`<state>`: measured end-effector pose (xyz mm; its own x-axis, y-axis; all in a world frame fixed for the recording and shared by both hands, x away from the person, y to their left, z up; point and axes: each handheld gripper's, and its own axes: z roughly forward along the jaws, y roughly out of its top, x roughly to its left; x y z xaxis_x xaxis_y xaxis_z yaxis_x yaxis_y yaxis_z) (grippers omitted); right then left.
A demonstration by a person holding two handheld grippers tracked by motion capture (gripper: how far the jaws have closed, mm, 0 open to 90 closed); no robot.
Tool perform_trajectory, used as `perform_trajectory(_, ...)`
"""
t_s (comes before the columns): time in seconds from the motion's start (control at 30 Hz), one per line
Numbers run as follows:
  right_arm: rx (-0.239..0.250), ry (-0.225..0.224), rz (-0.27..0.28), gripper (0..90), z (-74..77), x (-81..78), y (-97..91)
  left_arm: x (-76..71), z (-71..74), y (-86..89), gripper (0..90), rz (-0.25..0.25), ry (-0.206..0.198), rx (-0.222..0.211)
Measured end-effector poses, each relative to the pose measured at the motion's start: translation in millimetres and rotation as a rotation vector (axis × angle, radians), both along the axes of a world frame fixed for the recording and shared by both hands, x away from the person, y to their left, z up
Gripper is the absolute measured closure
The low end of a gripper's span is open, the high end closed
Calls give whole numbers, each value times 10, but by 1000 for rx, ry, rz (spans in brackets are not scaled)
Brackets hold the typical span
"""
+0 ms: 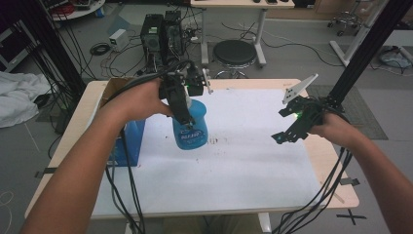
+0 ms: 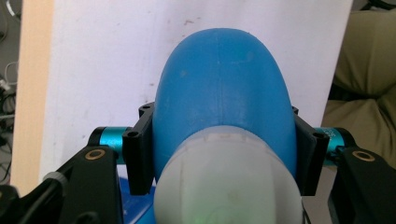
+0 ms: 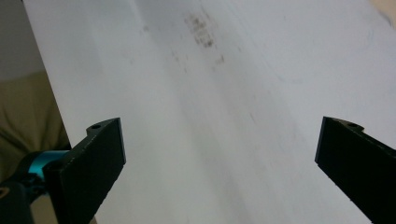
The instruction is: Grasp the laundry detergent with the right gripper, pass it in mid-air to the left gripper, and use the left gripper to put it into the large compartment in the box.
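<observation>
Above the white paper sheet (image 1: 234, 161) covering the pale wooden table (image 1: 331, 161), held clear of its surface: a blue translucent plastic bottle (image 1: 191, 127) with a printed label, clamped by the left gripper (image 1: 181, 100) just under its pale cap. Seen along that gripper's own black jaws in the left gripper view: pads pressed against both flanks of the rounded blue body (image 2: 224, 102), the frosted cap (image 2: 226, 186) nearest the lens, bottle bottom pointing away toward the sheet. Gripped high on the shoulder, probably so that the weight hangs below the pads and the bottle stays upright while carried. Toward the sheet's right side, well apart from the bottle: the right gripper (image 1: 287, 127), jaws spread wide with nothing between them, in the right gripper view (image 3: 219, 154) only bare sheet and a cluster of dark smudges (image 3: 203, 35) ahead. Likely kept open and off to the side to stay out of the bottle's way, or ready to take hold of something. Left of the sheet, at the table's left edge near the bottle: a brown cardboard box with a blue front (image 1: 131, 141), a plausible source or destination for the bottle, though not certain from here. No contact between bottle and sheet.
</observation>
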<state>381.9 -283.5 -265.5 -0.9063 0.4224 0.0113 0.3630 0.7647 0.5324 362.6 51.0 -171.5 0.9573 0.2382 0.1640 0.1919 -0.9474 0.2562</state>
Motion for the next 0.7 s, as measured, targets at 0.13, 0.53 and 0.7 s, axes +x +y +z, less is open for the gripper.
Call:
perform_trajectory(0.13,-99,45,-67,12,42,80,-131,60,79,122,380,45,-8,4)
perform_trajectory(0.53,-166,46,25,13,84,62,-237,212,303,481,381,182,0,-2)
perform_trajectory(0.7,-163,40,35,13,119,33,-239,224,478,637,381,240,-8,-5)
